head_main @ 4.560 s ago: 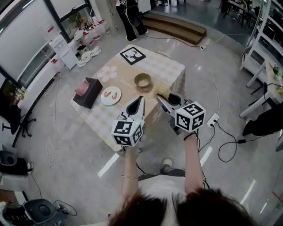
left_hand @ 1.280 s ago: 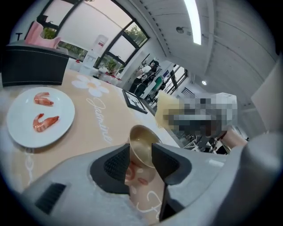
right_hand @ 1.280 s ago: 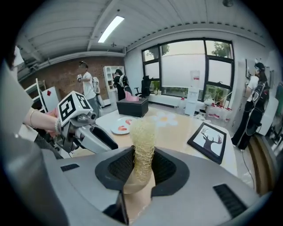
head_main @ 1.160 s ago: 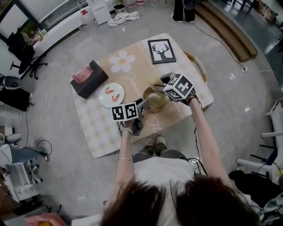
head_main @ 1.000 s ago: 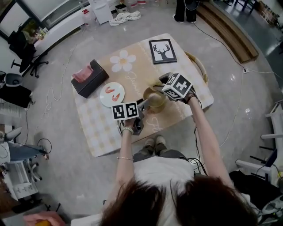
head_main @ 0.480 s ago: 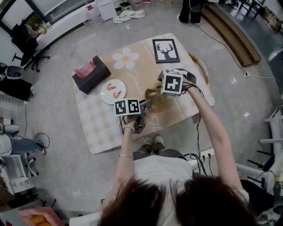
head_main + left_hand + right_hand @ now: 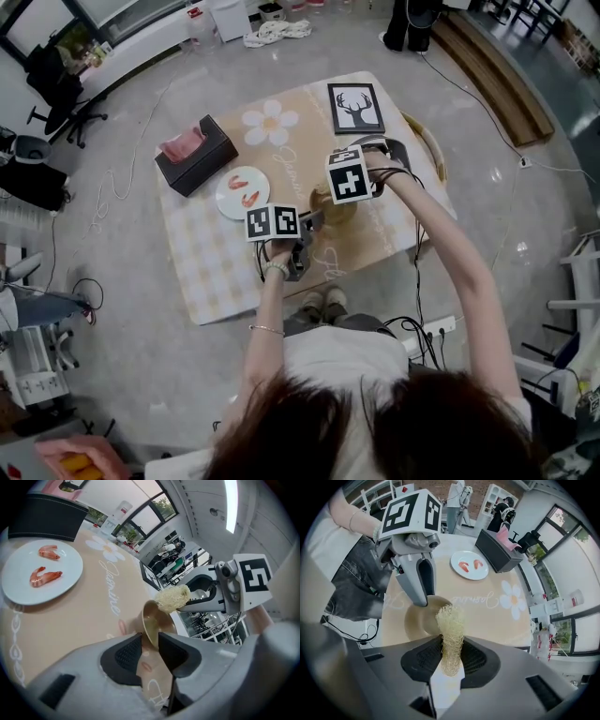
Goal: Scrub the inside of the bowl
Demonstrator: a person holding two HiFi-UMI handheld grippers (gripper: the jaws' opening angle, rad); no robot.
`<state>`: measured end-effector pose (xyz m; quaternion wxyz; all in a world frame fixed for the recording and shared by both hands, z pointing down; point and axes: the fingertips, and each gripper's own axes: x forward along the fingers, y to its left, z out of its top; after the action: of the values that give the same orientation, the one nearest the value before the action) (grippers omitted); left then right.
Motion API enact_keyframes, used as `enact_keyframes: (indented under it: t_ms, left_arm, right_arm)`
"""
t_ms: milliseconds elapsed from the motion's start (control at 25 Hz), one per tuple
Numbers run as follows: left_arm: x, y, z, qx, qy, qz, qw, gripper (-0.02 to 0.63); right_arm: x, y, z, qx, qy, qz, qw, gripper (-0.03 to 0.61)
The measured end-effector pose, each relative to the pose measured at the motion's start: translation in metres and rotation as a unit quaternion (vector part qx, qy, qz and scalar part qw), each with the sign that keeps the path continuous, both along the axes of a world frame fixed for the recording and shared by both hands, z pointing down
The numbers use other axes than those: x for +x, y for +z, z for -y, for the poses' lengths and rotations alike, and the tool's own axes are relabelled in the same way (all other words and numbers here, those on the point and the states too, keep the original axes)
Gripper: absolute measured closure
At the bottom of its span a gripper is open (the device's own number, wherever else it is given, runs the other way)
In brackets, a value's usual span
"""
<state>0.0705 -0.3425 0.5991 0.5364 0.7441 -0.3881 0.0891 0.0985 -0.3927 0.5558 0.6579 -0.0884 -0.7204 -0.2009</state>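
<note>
The bowl (image 7: 332,210) sits on the near half of the table (image 7: 216,262), between your 2 grippers, with its brownish inside facing up. It looks hard, thin-walled and glazed (probably light and slick). Expect it to skate or tip under sideways scrubbing unless you pin it. The rim is the only real place to hold it, and clamping too hard there risks a chip.

Your left gripper (image 7: 149,639) has just been closing. Its 2 pads now pinch the near rim, 1 inside the wall and 1 outside. Your right gripper (image 7: 451,641) points down over the bowl, jaws pressed on a pale, wiry scrubber (image 7: 450,623) whose tuft sticks out past the fingertips. That tuft is soft and springy, so press until it spreads on the glaze and keep the hard jaw tips off. I can't tell whether it touches the bowl's inside yet.

Farther left, well apart from the bowl, lie a plate (image 7: 230,204) and a tissue box (image 7: 197,157).
</note>
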Motion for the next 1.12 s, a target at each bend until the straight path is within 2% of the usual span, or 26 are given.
enact_keyframes:
  t_ms: [520, 1120]
  left_arm:
    - [-0.002, 0.001, 0.001, -0.020, -0.023, -0.013, 0.9995, 0.507]
    - [-0.002, 0.000, 0.001, -0.019, -0.029, -0.021, 0.9992, 0.512]
  right_arm:
    - [0.002, 0.014, 0.000, 0.025, -0.028, -0.074, 0.997, 0.482]
    - [0.022, 0.014, -0.011, 0.017, -0.003, -0.106, 0.994, 0.482]
